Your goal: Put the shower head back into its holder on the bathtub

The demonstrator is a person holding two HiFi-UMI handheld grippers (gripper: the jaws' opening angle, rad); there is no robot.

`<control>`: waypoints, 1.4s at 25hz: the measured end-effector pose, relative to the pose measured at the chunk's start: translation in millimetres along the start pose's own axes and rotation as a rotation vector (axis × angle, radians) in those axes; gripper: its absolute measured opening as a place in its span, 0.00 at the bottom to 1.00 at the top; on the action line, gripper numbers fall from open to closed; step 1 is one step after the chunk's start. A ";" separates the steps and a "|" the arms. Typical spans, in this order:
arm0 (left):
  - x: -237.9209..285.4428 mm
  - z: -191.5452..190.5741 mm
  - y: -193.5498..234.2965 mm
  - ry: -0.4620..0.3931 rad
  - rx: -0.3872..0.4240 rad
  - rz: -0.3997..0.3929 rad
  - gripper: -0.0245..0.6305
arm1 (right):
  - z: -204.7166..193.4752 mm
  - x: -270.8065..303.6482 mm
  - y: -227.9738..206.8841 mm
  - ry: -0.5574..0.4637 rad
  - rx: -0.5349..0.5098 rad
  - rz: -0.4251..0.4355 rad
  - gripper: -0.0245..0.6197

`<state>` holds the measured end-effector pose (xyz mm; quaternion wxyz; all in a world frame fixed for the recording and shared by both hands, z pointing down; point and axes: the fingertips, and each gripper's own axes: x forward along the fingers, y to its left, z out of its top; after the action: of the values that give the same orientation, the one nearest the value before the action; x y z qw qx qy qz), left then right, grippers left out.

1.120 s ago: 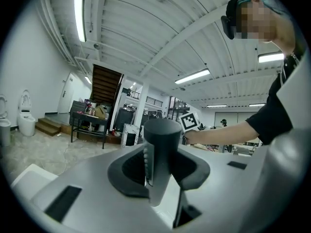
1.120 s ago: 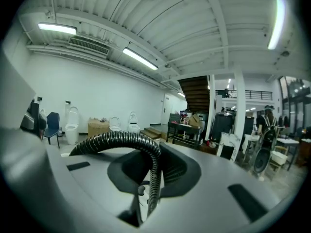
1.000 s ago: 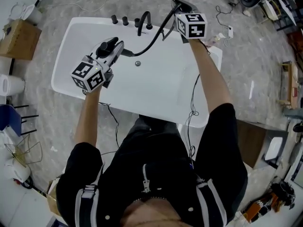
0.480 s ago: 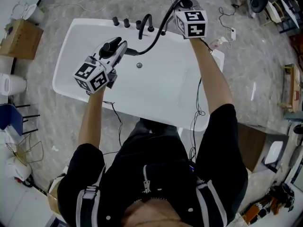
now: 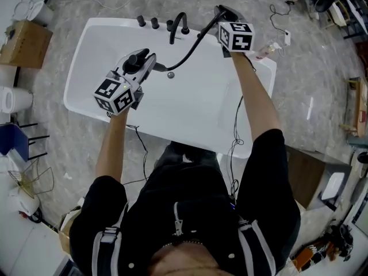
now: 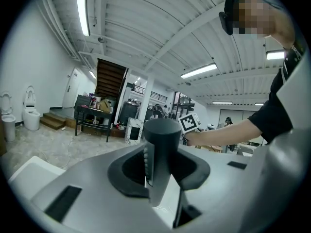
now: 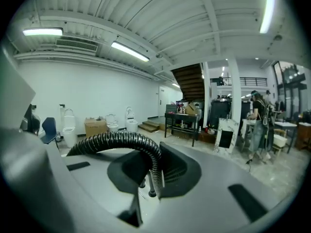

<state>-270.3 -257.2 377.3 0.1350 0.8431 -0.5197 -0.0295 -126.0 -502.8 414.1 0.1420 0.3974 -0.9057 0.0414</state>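
Looking down, I see my left gripper [image 5: 144, 63] clamped on the black shower head [image 6: 162, 147], its jaws pressed to either side of the handle. It hangs over the left part of the white bathtub [image 5: 190, 111], well apart from the faucet spout [image 5: 178, 26] and knobs [image 5: 147, 22] on the far rim. The ribbed black hose [image 5: 190, 48] arcs from the shower head towards my right gripper [image 5: 222, 13], which is closed tight on the hose beside the spout, above the far rim.
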 end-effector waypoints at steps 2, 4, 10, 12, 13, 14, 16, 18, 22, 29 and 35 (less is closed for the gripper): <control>1.1 -6.6 0.2 0.008 0.001 0.001 0.22 | -15.1 1.3 1.5 0.022 0.006 0.001 0.11; 2.0 -14.4 1.5 0.014 0.003 0.001 0.22 | -30.7 3.5 4.1 0.043 0.018 0.005 0.11; 3.6 -41.4 -0.6 0.009 0.023 0.026 0.22 | -88.9 3.5 4.2 0.103 0.047 0.017 0.11; 5.2 -49.9 1.6 0.009 0.019 0.032 0.22 | -105.9 6.8 2.0 0.116 0.063 0.016 0.11; 6.6 -54.6 3.6 0.011 0.018 0.034 0.22 | -113.5 9.5 0.6 0.120 0.068 0.014 0.11; 7.8 -59.5 5.5 0.015 0.017 0.037 0.22 | -120.5 12.2 -0.7 0.123 0.072 0.011 0.11; 7.9 -69.4 7.0 0.025 0.017 0.044 0.22 | -135.8 15.7 -1.3 0.131 0.080 0.009 0.11; 7.9 -76.2 7.2 0.029 0.018 0.051 0.22 | -150.3 20.0 -1.4 0.144 0.097 0.016 0.11; 10.2 -87.8 9.0 0.027 0.017 0.061 0.22 | -172.4 35.0 -3.5 0.168 0.116 0.026 0.12; 1.8 -109.2 13.0 0.024 -0.009 0.092 0.22 | -214.0 56.8 -0.1 0.220 0.131 0.035 0.13; -1.8 -128.6 22.0 0.031 -0.033 0.111 0.22 | -256.7 72.6 3.4 0.283 0.144 0.035 0.14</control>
<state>-265.8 -239.5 506.5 0.1582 0.8111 -0.5629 -0.0175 -117.7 -503.7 680.7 0.2385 0.3806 -0.8782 0.1643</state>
